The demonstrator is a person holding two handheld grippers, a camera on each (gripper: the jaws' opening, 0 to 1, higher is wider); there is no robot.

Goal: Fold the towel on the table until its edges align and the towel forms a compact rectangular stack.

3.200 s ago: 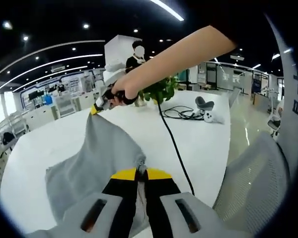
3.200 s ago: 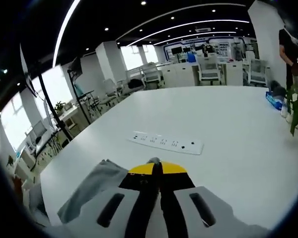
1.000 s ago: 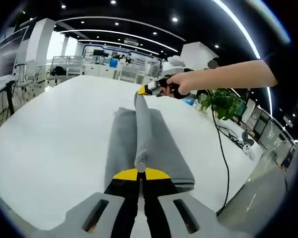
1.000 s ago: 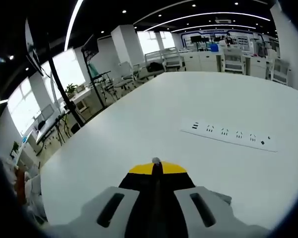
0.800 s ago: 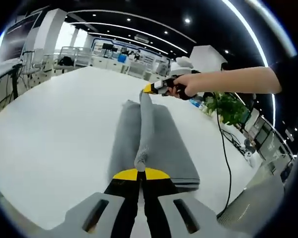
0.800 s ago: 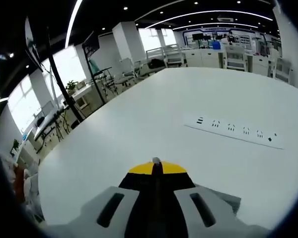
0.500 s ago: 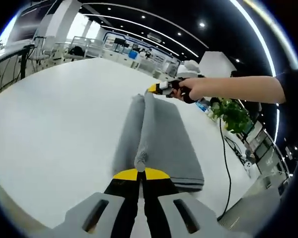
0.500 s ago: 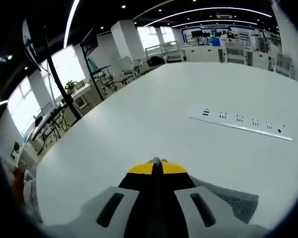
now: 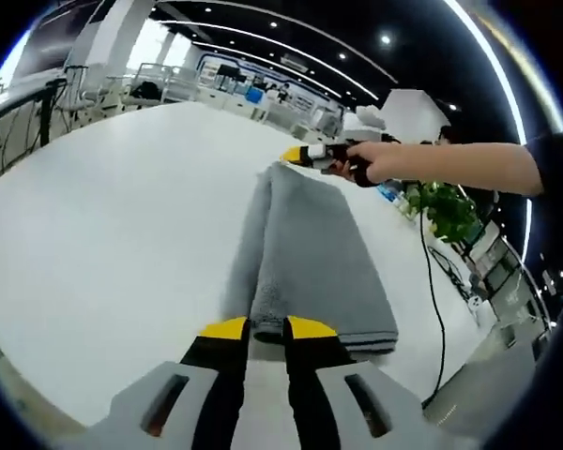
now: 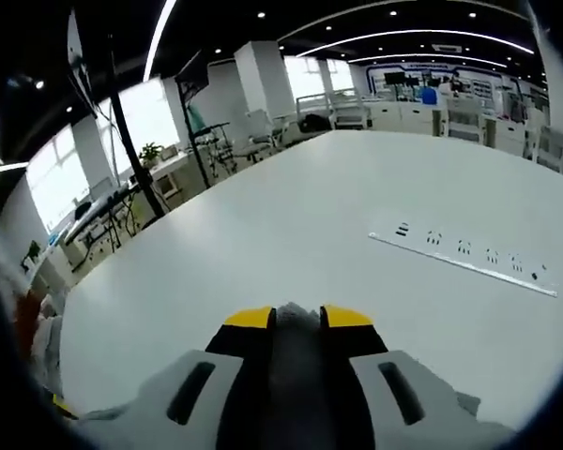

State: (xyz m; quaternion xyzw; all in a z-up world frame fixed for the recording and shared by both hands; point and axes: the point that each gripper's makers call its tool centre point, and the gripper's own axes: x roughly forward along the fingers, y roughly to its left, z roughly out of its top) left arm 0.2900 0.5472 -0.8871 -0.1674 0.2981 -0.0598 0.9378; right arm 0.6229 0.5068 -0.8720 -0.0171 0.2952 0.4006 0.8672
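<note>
One grey towel [image 9: 305, 248] lies on the white table [image 9: 103, 234], folded into a long band that runs straight ahead from the left gripper [image 9: 266, 328] to the right gripper [image 9: 296, 155] at its far end. In the left gripper view the jaws stand narrowly parted, the near end of the towel sitting just between and ahead of the yellow tips, apparently let go rather than pinched. In the right gripper view the jaws of the right gripper [image 10: 298, 317] are likewise a little apart, with grey cloth showing in the gap; whether they grip it at all I cannot tell for sure, though the gap suggests release. The step in hand looks like setting the folded layer down, and to do it well both tools should back straight off along the band's length without dragging the top layer, since the long edge on the left side of the left gripper view shows a rounded fold that sits slightly out from the layer above. A light press or tug at the near corners would square the edges before the next fold, end to end. By count: one towel, two grippers, one white power strip [image 10: 469, 255] ahead and to the right of the right gripper, one potted plant [image 9: 446, 208] and one black cable [image 9: 436, 300] off to the right of the band.
</note>
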